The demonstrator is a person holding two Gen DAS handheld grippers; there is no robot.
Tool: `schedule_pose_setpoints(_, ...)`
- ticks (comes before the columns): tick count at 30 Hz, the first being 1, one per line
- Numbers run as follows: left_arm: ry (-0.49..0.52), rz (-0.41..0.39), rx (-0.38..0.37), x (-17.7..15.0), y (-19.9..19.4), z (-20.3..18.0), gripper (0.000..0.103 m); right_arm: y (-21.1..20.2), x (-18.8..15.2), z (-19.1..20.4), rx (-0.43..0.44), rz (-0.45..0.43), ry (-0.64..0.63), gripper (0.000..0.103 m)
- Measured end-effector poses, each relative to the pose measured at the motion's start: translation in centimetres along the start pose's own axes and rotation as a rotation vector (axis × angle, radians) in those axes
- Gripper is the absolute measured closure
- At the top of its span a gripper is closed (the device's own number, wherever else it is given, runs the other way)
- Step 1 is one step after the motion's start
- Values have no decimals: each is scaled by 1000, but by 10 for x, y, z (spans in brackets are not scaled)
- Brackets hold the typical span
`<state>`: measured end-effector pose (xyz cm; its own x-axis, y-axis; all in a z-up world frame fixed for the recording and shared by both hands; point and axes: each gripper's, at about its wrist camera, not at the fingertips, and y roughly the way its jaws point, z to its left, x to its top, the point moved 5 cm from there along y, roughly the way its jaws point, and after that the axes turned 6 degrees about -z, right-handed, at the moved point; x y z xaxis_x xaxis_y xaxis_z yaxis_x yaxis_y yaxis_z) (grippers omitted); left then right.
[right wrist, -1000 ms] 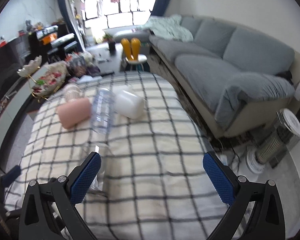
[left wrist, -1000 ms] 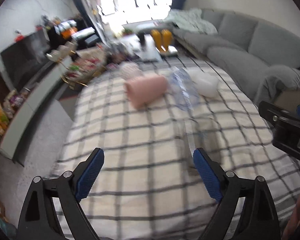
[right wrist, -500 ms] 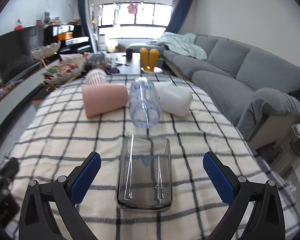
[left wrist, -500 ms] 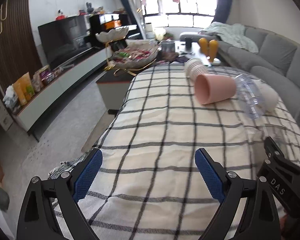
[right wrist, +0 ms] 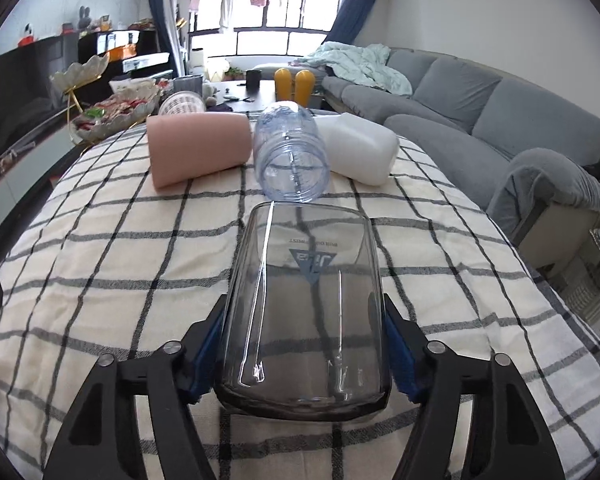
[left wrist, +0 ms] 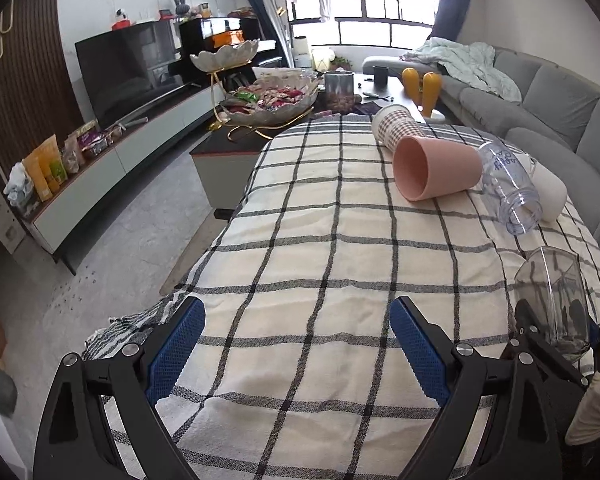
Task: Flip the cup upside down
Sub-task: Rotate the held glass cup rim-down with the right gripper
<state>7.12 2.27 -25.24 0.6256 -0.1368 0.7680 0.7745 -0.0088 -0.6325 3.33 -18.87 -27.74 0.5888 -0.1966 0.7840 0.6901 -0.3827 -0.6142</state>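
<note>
A clear smoky glass cup (right wrist: pixel 306 312) lies on its side on the checked tablecloth (right wrist: pixel 112 248), base toward the camera. My right gripper (right wrist: pixel 304 356) is shut on the glass cup, its blue pads pressing both sides near the base. The cup also shows in the left wrist view (left wrist: pixel 556 300), held at the right edge by the right gripper (left wrist: pixel 556 332). My left gripper (left wrist: pixel 296 348) is open and empty over the near left part of the table.
A pink cup (right wrist: pixel 198 148), a clear plastic bottle (right wrist: pixel 290 152) and a white container (right wrist: pixel 360 148) lie on their sides further back. A checked paper cup (left wrist: pixel 396 126) lies behind them. A snack bowl (left wrist: pixel 268 100) stands beyond the table; a grey sofa (right wrist: pixel 480 108) is right.
My right gripper moved forward around the glass cup and closed on it. The left gripper swung left and lower, now looking along the table's left side.
</note>
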Motion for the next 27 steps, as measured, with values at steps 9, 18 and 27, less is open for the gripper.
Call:
schedule_pose_setpoints(9, -66, 33, -57, 5, -7, 6, 8, -11, 17, -5, 60, 62, -27, 35)
schedule_pose_setpoints(18, -245, 98, -88, 29, -33, 17, 6, -18, 49, -16, 199, 483, -78, 35)
schedule_pose_setpoints(27, -382, 110, -137, 67, -43, 5, 4, 8, 59, -3, 275, 924, -219, 35)
